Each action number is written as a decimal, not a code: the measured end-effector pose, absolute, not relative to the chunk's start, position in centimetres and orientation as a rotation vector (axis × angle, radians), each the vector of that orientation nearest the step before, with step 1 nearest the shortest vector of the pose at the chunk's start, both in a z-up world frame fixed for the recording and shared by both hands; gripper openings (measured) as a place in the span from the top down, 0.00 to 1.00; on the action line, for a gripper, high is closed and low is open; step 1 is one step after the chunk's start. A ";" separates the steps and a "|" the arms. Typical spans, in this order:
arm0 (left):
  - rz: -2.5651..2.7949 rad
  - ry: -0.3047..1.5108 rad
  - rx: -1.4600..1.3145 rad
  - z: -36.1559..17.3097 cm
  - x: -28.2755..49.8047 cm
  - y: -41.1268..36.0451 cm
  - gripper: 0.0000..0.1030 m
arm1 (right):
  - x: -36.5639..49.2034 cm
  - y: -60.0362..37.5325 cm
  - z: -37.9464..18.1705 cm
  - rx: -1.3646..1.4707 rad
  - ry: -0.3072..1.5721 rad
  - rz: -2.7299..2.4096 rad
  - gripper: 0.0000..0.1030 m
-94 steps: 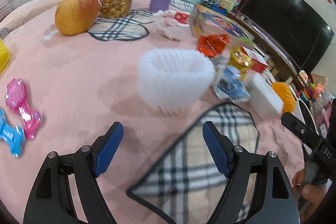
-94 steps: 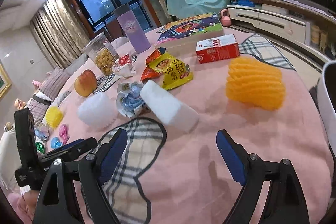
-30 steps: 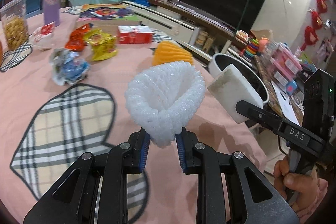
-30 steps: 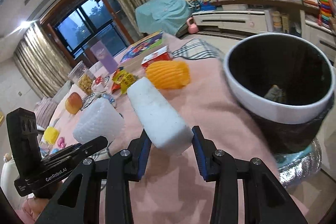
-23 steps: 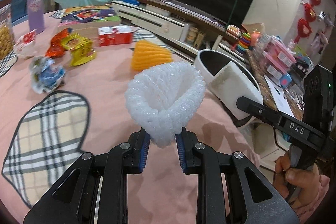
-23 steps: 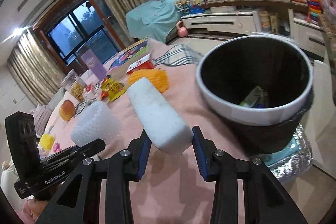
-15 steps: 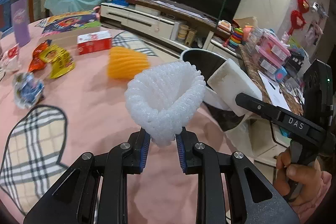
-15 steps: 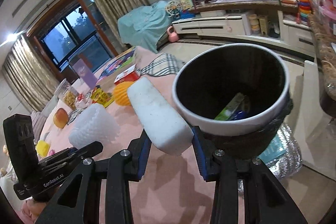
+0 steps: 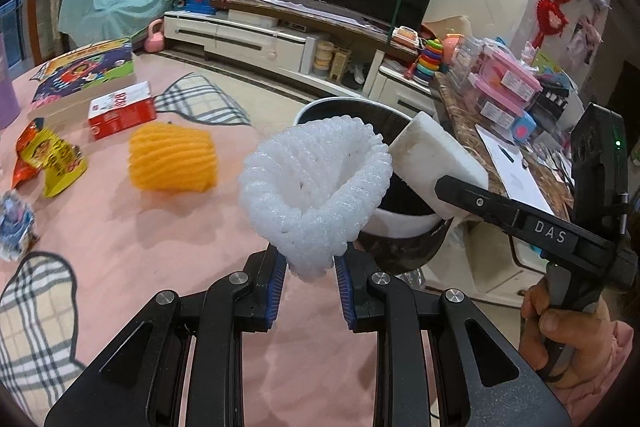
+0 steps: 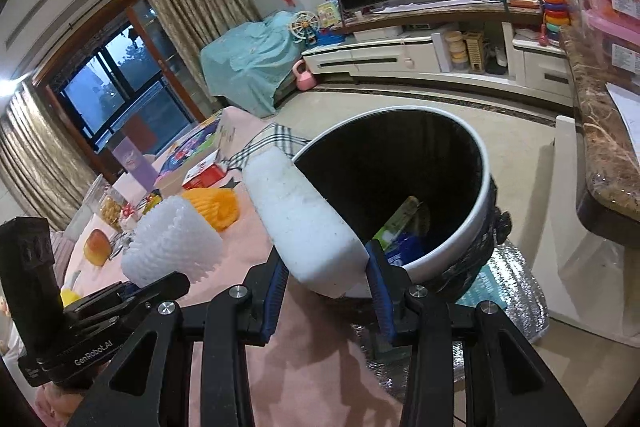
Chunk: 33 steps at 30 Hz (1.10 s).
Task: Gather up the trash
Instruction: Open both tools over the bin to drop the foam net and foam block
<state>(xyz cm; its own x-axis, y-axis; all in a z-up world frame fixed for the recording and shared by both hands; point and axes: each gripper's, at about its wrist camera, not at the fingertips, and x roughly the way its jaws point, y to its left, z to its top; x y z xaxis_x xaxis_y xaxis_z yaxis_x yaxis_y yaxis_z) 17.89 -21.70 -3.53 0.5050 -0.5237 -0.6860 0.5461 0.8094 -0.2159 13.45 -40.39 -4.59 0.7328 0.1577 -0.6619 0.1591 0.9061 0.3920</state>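
Observation:
My left gripper [image 9: 310, 273] is shut on a white foam fruit net [image 9: 316, 187] and holds it in the air over the table's edge, just in front of the trash bin [image 9: 400, 225]. My right gripper [image 10: 326, 277] is shut on a white foam block [image 10: 304, 223] and holds it at the bin's near rim [image 10: 460, 231]. The bin is white-rimmed with a black liner and has some trash at the bottom [image 10: 400, 231]. The foam block also shows in the left wrist view [image 9: 436, 163], and the net in the right wrist view [image 10: 172, 247].
On the pink tablecloth [image 9: 120, 227] lie an orange foam net [image 9: 172, 163], a yellow snack wrapper [image 9: 52, 159], a red box [image 9: 122, 109] and a crumpled blue wrapper [image 9: 16, 223]. A marble counter [image 10: 600, 131] stands right of the bin. A TV cabinet [image 9: 256, 39] is behind.
Both grippers took hold of their foam pieces from the table and carried them right, off the table toward the bin. The bin has come closer, and the block now reaches its rim.

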 end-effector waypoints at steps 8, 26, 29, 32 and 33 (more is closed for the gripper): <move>-0.656 0.823 0.058 -3.4 19.2 -24.1 0.79 | 14.3 -42.3 -4.9 0.457 0.768 -0.026 0.62; -0.688 0.850 0.121 -3.6 21.8 -28.7 0.78 | 16.6 -44.9 -5.4 0.462 0.805 -0.049 0.62; -0.687 0.848 0.132 -3.6 22.0 -29.2 0.77 | 16.8 -45.2 -5.5 0.463 0.811 -0.053 0.61; -0.680 0.854 0.137 -3.8 22.3 -29.6 0.74 | 17.1 -45.5 -5.6 0.464 0.813 -0.055 0.59; -0.677 0.861 0.134 -3.8 22.4 -29.6 0.70 | 17.2 -45.6 -5.6 0.464 0.814 -0.055 0.58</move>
<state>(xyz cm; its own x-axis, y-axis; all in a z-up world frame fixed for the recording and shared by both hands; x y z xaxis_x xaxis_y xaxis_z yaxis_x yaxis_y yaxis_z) 22.42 -29.59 -3.85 0.4587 -0.4956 -0.7376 0.6000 0.7850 -0.1543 17.18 -45.60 -5.59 0.6910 0.1278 -0.7115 0.2231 0.8985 0.3780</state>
